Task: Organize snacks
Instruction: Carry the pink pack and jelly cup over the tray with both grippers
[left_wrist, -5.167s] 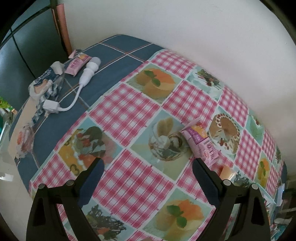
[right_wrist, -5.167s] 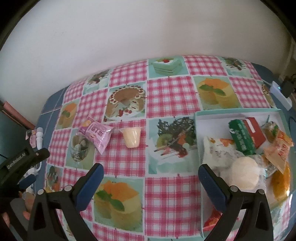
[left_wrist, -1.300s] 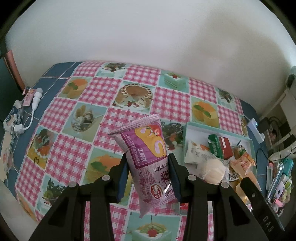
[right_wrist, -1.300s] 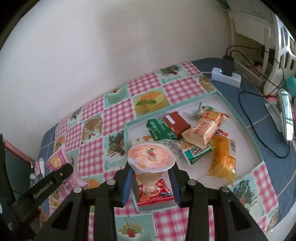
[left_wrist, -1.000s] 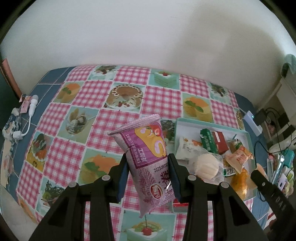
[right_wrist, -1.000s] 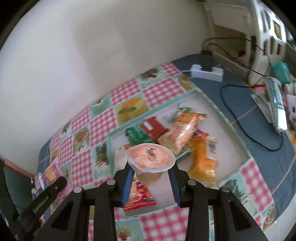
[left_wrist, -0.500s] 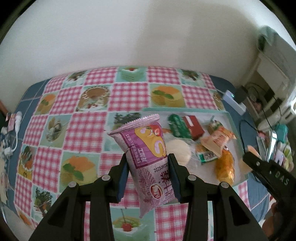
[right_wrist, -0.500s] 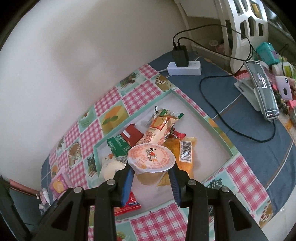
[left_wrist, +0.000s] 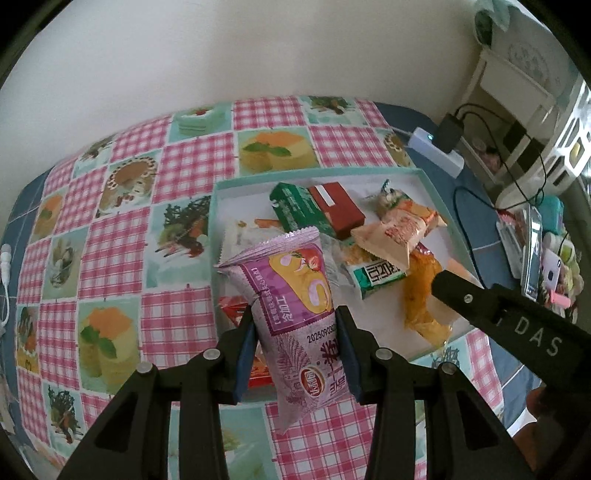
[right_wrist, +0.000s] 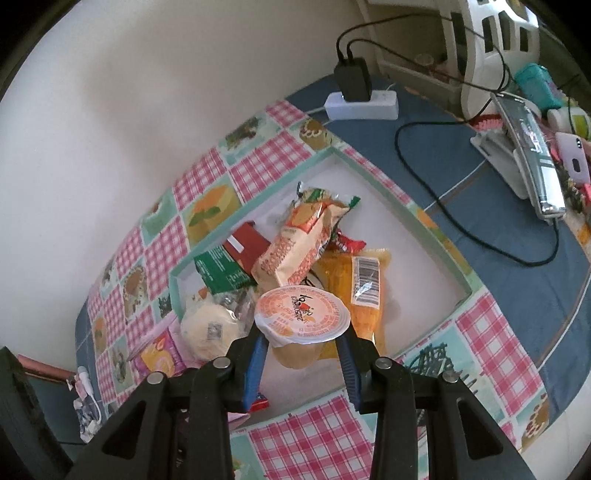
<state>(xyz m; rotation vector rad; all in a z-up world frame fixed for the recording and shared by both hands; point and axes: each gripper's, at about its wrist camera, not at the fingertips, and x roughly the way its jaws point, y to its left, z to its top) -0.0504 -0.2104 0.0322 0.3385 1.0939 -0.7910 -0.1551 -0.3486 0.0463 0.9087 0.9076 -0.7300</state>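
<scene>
My left gripper (left_wrist: 297, 350) is shut on a purple snack packet (left_wrist: 291, 302) and holds it upright above the near left corner of the teal-rimmed tray (left_wrist: 321, 172). My right gripper (right_wrist: 301, 354) is shut on a jelly cup (right_wrist: 302, 318) with an orange foil lid, held above the tray (right_wrist: 439, 243). The tray holds several snacks: a green and red box (left_wrist: 314, 210), an orange packet (left_wrist: 397, 230), a yellow packet (right_wrist: 365, 291) and a round white bun (right_wrist: 208, 328). The right gripper's arm (left_wrist: 509, 325) shows at the right of the left wrist view.
The checked tablecloth (left_wrist: 118, 236) covers the table. A white power strip with a black plug (right_wrist: 360, 98) and black cables (right_wrist: 480, 229) lie on the blue cloth beyond the tray. A phone on a stand (right_wrist: 524, 147) and a white shelf (right_wrist: 491, 33) stand at the right.
Both grippers have moved right and closer over the tray, still holding the packet and the cup. At 5.2 s ago both were open and the two snacks lay on the cloth.
</scene>
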